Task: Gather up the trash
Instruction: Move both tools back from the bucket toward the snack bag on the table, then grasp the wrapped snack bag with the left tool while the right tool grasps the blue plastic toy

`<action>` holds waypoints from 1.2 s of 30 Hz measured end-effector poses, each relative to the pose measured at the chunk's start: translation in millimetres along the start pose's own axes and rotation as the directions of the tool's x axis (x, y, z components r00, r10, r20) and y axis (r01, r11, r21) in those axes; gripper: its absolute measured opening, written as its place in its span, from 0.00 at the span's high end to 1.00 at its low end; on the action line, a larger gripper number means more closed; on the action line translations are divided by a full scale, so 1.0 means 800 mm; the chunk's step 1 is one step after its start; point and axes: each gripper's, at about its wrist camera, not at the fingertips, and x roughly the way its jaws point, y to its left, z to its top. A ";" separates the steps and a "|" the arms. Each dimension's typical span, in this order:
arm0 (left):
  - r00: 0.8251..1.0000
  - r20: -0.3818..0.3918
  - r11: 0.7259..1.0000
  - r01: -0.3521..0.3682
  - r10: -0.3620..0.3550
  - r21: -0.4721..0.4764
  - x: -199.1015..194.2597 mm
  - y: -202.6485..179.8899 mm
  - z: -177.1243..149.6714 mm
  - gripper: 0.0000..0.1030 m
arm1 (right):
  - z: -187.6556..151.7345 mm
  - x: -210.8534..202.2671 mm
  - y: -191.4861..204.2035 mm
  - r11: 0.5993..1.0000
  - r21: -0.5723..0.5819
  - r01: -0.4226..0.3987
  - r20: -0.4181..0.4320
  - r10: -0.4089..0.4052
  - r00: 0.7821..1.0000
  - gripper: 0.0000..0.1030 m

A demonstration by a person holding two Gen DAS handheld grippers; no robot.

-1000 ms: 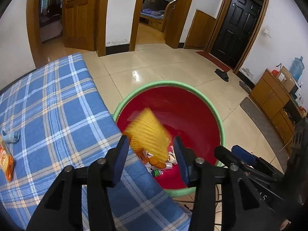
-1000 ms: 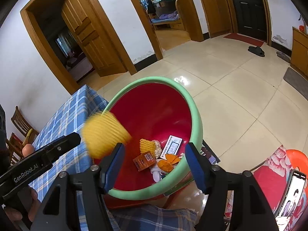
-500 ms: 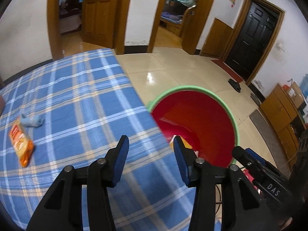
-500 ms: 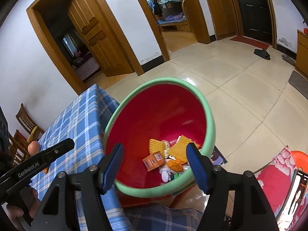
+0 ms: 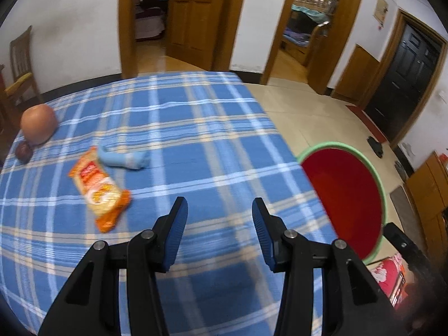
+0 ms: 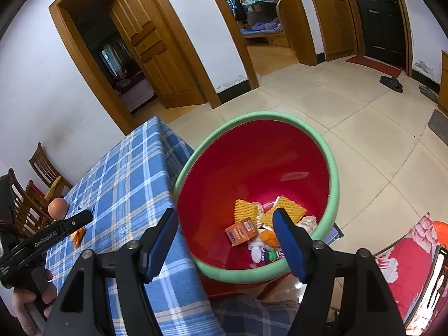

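Note:
My left gripper [image 5: 219,204] stands open above the blue plaid tablecloth [image 5: 196,128], nothing between its fingers. An orange snack wrapper [image 5: 99,189] lies ahead to its left. Just behind the wrapper is a crumpled light-blue piece [image 5: 123,160]. The red basin with a green rim [image 6: 333,173] stands off the table's right edge and holds yellow foam nets [image 6: 245,210], an orange box [image 6: 241,232] and other scraps. My right gripper [image 6: 224,215] hovers over the basin's near rim, its jaws opening and nothing between them.
A round orange-brown fruit [image 5: 38,123] and a small dark red fruit [image 5: 23,151] sit at the table's far left. Wooden chairs [image 6: 42,168] stand beyond the table. A red patterned cushion [image 6: 406,266] and a phone [image 6: 436,288] are low on the right. Tiled floor lies past the basin.
The yellow foam net fell from between the left fingers into the basin. The left gripper swung left, from over the basin to over the table. The right jaws widened slightly.

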 end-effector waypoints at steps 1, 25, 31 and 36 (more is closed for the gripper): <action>1.000 0.002 1.000 -0.008 0.008 -0.004 0.000 0.005 0.001 0.54 | 0.000 0.001 0.002 1.000 -0.003 -0.001 -0.001 0.001 1.000 0.29; 0.977 -0.025 0.959 -0.213 0.212 -0.185 0.030 0.117 0.009 0.48 | -0.003 0.020 0.045 0.997 -0.069 -0.029 -0.037 0.026 0.999 0.27; 0.980 -0.038 0.958 -0.199 0.195 -0.206 0.041 0.120 0.012 0.47 | -0.003 0.025 0.053 0.996 -0.079 -0.035 -0.048 0.032 0.998 0.27; 0.983 -0.030 0.960 -0.181 0.179 -0.212 0.045 0.124 0.009 0.48 | -0.003 0.031 0.066 0.995 -0.095 -0.044 -0.056 0.039 0.998 0.27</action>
